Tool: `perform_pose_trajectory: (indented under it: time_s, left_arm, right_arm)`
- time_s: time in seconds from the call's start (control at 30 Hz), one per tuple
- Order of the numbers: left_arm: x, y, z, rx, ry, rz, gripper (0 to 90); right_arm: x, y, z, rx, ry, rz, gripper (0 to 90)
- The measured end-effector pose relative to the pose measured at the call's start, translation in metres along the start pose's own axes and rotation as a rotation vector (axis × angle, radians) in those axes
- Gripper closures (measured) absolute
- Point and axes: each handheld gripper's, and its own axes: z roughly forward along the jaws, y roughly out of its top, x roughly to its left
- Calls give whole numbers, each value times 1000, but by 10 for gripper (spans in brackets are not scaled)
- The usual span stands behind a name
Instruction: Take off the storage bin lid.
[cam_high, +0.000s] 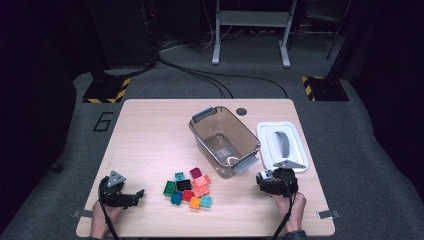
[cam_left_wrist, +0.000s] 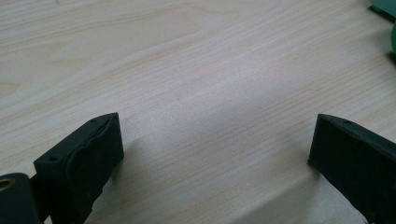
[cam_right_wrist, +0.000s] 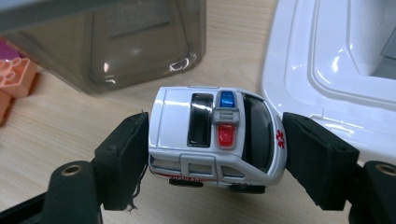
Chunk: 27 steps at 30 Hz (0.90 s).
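Observation:
A white toy ambulance (cam_right_wrist: 215, 133) with a blue and red light bar sits crosswise between the jaws of my right gripper (cam_right_wrist: 217, 140), which is shut on its two ends. In the high view this gripper (cam_high: 263, 177) holds the ambulance (cam_high: 265, 175) near the table's front right, just in front of the clear bin (cam_high: 250, 135). My left gripper (cam_high: 137, 196) rests at the front left, jaws pointing right toward the bricks. It is open (cam_left_wrist: 217, 140) with bare wood between its jaws.
The clear grey bin (cam_right_wrist: 140, 42) stands open in the middle of the table, with its white lid (cam_high: 267, 137) flat to its right (cam_right_wrist: 327, 60). Several coloured bricks (cam_high: 192, 187) lie in a pile between the two grippers; an orange one (cam_right_wrist: 16, 77) shows beside the bin.

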Motion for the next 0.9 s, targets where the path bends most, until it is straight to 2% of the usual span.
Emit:
perform_pose_trajectory:
  time_s: [0.4, 0.43, 0.67, 0.7, 0.9]
  left_arm:
    - [-1, 0, 1, -9, 1, -9, 28]
    - [-1, 0, 1, -9, 1, -9, 28]
    - [-1, 0, 1, -8, 1, -9, 28]
    - [0, 0, 0, 0, 0, 2, 28]
    - [0, 0, 0, -2, 0, 0, 28]
  right_arm:
    - [-23, 23, -4, -7, -15, 18, 248]
    - [-25, 26, -5, -2, -31, 9, 248]
    - [-34, 45, -10, -11, -49, 18, 248]
    - [-35, 48, -11, -8, -56, 16, 248]
    - [-42, 65, -13, 6, -87, -2, 248]
